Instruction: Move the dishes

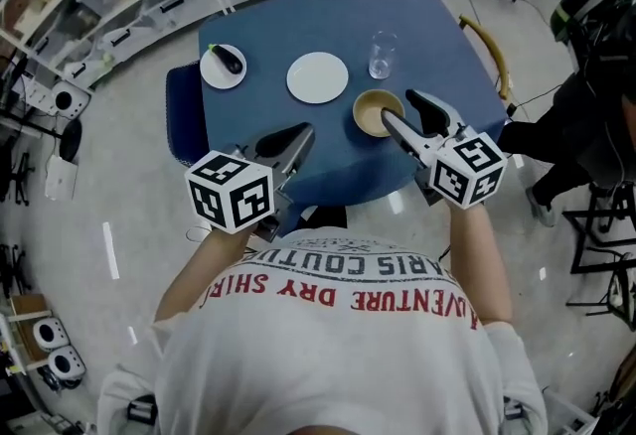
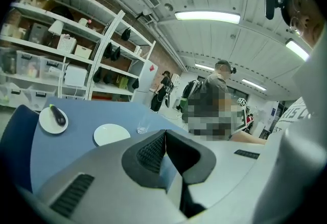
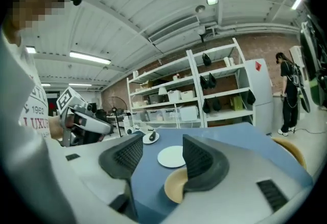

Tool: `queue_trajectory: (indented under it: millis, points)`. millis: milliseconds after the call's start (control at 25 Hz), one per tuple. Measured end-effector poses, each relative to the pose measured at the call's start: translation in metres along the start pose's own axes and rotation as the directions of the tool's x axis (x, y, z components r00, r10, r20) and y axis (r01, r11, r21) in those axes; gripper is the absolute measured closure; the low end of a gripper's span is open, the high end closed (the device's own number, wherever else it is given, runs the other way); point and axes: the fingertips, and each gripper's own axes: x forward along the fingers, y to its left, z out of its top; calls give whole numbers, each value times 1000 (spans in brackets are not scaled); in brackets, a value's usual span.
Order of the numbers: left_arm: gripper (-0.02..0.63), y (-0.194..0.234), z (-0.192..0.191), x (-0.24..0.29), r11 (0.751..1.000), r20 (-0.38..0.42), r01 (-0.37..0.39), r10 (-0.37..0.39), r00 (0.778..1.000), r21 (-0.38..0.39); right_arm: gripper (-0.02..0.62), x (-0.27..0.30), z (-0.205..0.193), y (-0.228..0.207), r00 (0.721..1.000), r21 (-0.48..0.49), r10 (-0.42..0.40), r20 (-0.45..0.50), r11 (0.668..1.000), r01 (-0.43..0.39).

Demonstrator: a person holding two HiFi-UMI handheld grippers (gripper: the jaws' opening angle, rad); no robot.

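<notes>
My right hand-held gripper (image 1: pixel 399 108) hangs over the near edge of the blue counter (image 1: pixel 447 56), jaws well apart with nothing between them. The tan bowl (image 1: pixel 372 111) sits on the counter below them. My left hand-held gripper (image 1: pixel 301 135) has its jaws closed together, empty. A white plate (image 1: pixel 318 77) lies mid-counter, with a glass (image 1: pixel 382 54) beyond the bowl. A small plate (image 1: pixel 213 72) bearing a dark vegetable (image 1: pixel 229 59) sits near the left edge.

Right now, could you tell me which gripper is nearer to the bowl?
Right. The right gripper hangs by the bowl's near rim, jaws apart. The left gripper is well off to the bowl's left, over the table's near edge.
</notes>
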Motion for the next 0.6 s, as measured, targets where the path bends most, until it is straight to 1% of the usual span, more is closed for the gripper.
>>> queue_trajectory:
  millis: [80,160,240,280,400,520,600]
  points:
    - [580,-13,8,-6,1000,19,17,-17,1000,24,367,-11,15,23,999,-62,50,19,997,-49]
    - [580,-25,16,-14,998,38,29,-31,999,53,401,-21,30,45,995,-116,99,30,989,-95]
    - [580,-33,24,-23,996,55,32,-36,998,77,464,-30,46,65,987,-126,146,61,982,-137]
    - [578,-38,28,-28,996,65,34,-40,997,85,480,-34,54,74,983,-126,168,79,979,-158]
    - [579,-52,37,-40,992,98,52,-63,993,111,509,-46,70,96,970,-145,216,108,969,-200]
    - [579,-63,43,-49,986,108,74,-91,990,149,522,-50,77,110,961,-143,251,118,962,-234]
    - [578,-69,45,-54,984,112,85,-103,988,158,534,-52,79,119,953,-140,276,124,956,-259]
